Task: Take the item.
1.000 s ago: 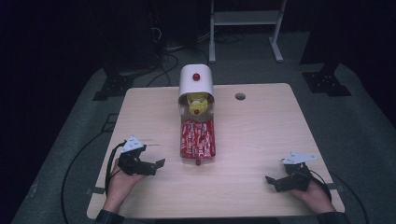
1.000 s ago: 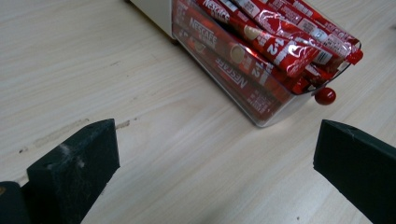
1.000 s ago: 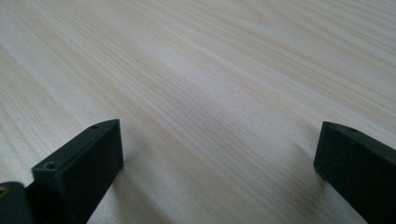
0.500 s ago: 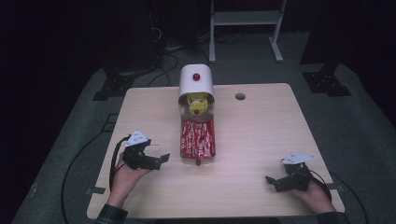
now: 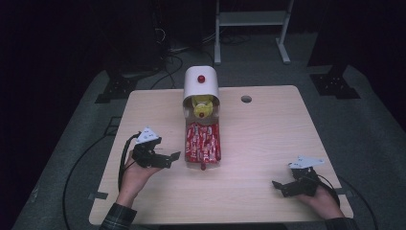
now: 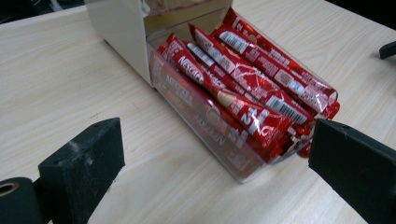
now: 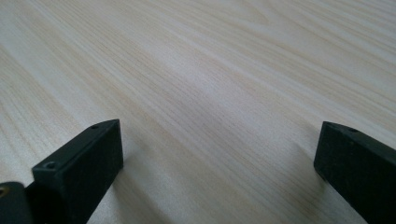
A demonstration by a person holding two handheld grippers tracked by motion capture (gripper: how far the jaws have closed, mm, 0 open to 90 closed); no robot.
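1. The clear drawer (image 5: 203,143) of red sachets (image 5: 201,140) sits pulled out of the white dispenser (image 5: 201,85) at the middle of the table (image 5: 268,143), as the high view has it. Its long axis runs from the dispenser toward me, open end nearest my side. My left gripper (image 5: 173,157) hangs just beside its left front corner, jaws spread and holding nothing. My right gripper (image 5: 280,187) rests well apart near the right edge, also released.

2. Left gripper view: the drawer (image 6: 219,140) lies between my wide black jaws, sachets (image 6: 243,93) stacked lengthwise. To do this well, I judge I should square up to the front wall and close low. The red knob may sit there, though I cannot be sure.

3. Right gripper view: my jaws stand parted over bare wood (image 7: 210,93).
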